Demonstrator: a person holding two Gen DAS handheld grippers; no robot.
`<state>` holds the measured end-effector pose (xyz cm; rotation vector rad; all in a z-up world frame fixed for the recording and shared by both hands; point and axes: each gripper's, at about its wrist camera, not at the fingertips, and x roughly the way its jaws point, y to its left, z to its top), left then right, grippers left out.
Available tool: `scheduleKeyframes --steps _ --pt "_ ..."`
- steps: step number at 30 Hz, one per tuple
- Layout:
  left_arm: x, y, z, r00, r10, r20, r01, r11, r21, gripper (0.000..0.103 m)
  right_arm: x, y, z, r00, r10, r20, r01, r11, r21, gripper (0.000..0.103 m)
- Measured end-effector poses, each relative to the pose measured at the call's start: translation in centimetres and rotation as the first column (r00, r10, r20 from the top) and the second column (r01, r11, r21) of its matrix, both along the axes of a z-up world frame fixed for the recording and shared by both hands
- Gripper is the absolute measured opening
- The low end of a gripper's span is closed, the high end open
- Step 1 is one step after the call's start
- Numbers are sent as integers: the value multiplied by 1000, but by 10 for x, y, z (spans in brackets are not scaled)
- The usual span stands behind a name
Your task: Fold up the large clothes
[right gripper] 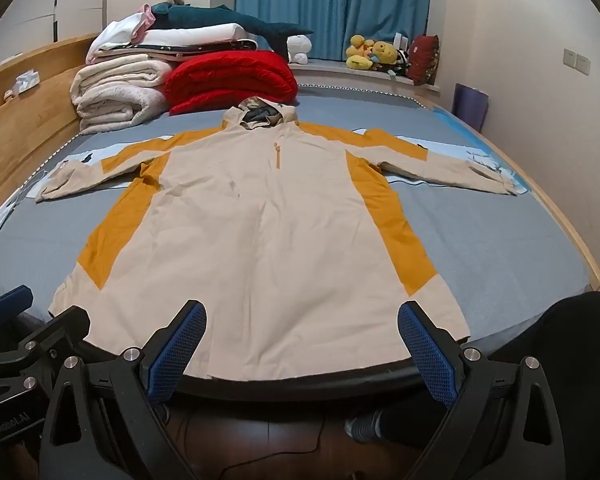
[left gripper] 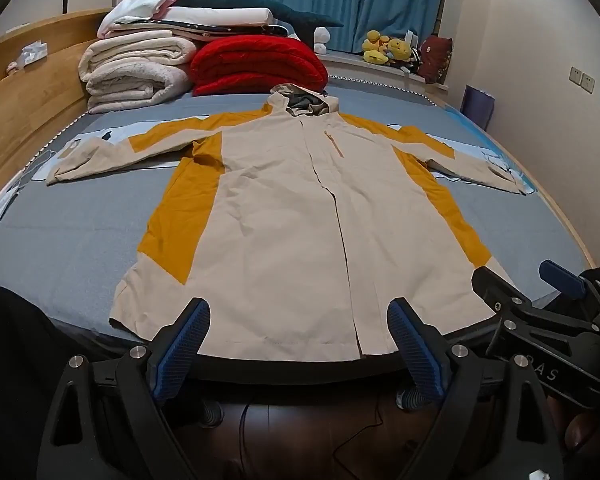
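Observation:
A cream and mustard hooded jacket lies flat, front up, on the grey-blue bed, sleeves spread to both sides, hem toward me. It also shows in the right wrist view. My left gripper is open and empty, held just before the hem at the bed's near edge. My right gripper is open and empty, beside the left one, also just short of the hem. The right gripper also shows at the right of the left wrist view. Neither touches the jacket.
Folded white blankets and a red quilt are stacked at the bed's far left. A wooden headboard runs along the left. Plush toys sit on the window ledge under blue curtains. Dark wooden floor lies below the grippers.

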<state>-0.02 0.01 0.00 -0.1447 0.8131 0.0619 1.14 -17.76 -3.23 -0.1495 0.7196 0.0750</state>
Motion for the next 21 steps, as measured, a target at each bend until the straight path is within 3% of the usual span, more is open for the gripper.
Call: scheduleKeyframes --steps 21 --pt "0 -1 0 1000 -1 -3 1 1000 3 88 -1 1 -1 1000 2 -2 -2 1000 -2 96"
